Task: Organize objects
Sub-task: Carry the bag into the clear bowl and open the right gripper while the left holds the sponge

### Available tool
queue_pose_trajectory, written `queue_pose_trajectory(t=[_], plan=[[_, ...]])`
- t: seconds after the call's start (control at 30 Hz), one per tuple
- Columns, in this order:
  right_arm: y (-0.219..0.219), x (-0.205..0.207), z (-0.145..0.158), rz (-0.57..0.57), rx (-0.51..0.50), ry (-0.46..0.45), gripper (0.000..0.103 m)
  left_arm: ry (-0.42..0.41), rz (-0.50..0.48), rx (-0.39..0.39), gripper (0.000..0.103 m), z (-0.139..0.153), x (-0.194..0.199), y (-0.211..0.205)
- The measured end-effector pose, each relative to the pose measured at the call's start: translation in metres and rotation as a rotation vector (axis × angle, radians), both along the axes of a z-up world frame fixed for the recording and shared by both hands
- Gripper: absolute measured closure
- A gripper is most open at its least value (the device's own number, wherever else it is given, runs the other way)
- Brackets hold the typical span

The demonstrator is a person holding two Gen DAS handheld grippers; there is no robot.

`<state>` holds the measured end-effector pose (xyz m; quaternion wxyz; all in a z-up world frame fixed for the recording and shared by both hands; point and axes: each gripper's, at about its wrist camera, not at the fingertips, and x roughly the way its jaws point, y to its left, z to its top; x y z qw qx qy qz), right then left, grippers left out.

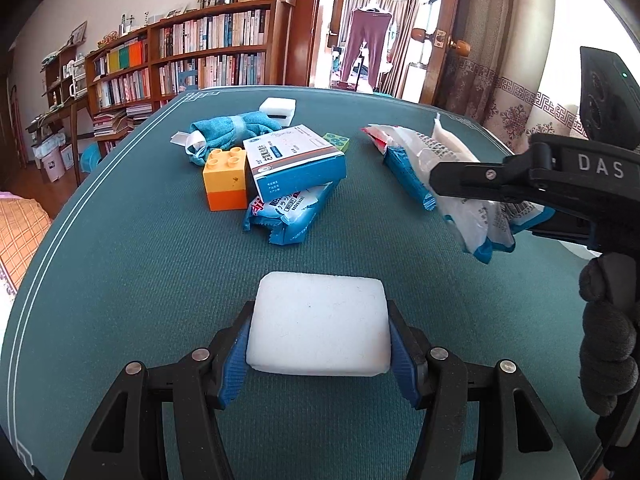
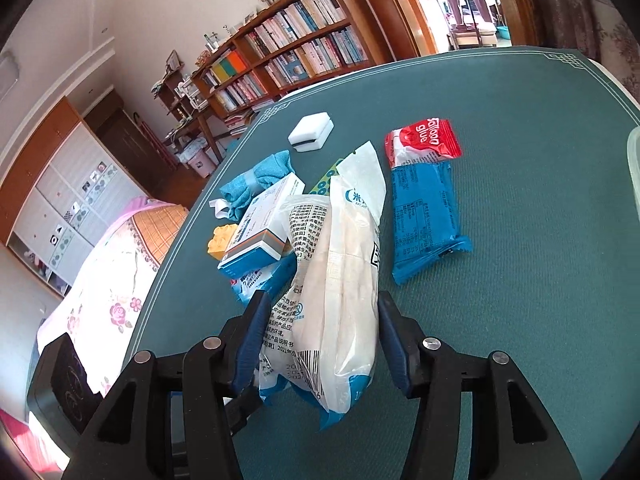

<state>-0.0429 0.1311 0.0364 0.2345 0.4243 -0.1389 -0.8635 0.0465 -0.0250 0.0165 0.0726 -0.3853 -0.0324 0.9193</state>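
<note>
My left gripper [image 1: 319, 312] is shut on a white foam block [image 1: 319, 322] just above the green table [image 1: 140, 264]. My right gripper [image 2: 320, 316] is shut on a long white plastic packet [image 2: 346, 264] and holds it off the table; it shows in the left wrist view [image 1: 472, 196] at the right, held by the right gripper [image 1: 444, 184]. A pile lies mid-table: a yellow and orange toy brick [image 1: 224, 180], a blue and white box [image 1: 294, 160], a blue snack packet [image 1: 286, 216], a teal cloth [image 1: 228, 130], a green tile [image 1: 337, 141].
A blue packet [image 2: 426, 220] and a red and white glue packet [image 2: 420, 142] lie right of the pile. A second white block [image 2: 310, 132] sits at the far side. A clear container rim [image 2: 633, 160] is at the right edge. Bookshelves [image 1: 200, 52] and a bed [image 2: 120, 280] stand beyond the table.
</note>
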Motion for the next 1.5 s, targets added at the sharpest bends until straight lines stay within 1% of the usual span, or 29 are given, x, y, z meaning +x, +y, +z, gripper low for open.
queue_pose_trajectory(t=[0.2,0.33,0.63,0.77,1.0,1.2,1.33,1.5], plan=[[0.042,0.020,0.009,-0.068,0.001,0.030,0.048,-0.002,0.008,-0.015,0.040,0.003,-0.001,0.004],[0.075,0.031,0.013,-0.129,0.003,0.049,0.048,0.006,-0.006,-0.029,0.040,0.008,0.000,0.014],[0.154,0.050,0.026,-0.275,0.014,0.103,0.048,0.042,-0.080,-0.074,0.040,0.024,-0.004,0.056],[0.188,0.052,0.028,-0.352,0.022,0.118,0.048,0.051,-0.115,-0.082,0.040,0.030,-0.008,0.076],[0.246,0.045,0.030,-0.497,0.084,0.137,0.048,0.046,-0.163,-0.087,0.040,0.034,-0.015,0.108],[0.277,0.028,0.022,-0.599,0.170,0.128,0.048,0.055,-0.192,-0.096,0.040,0.041,-0.017,0.129],[0.292,0.027,0.014,-0.637,0.150,0.106,0.048,0.056,-0.212,-0.099,0.040,0.045,-0.022,0.142],[0.299,0.035,0.021,-0.661,0.133,0.133,0.047,0.059,-0.250,-0.092,0.040,0.049,-0.028,0.163]])
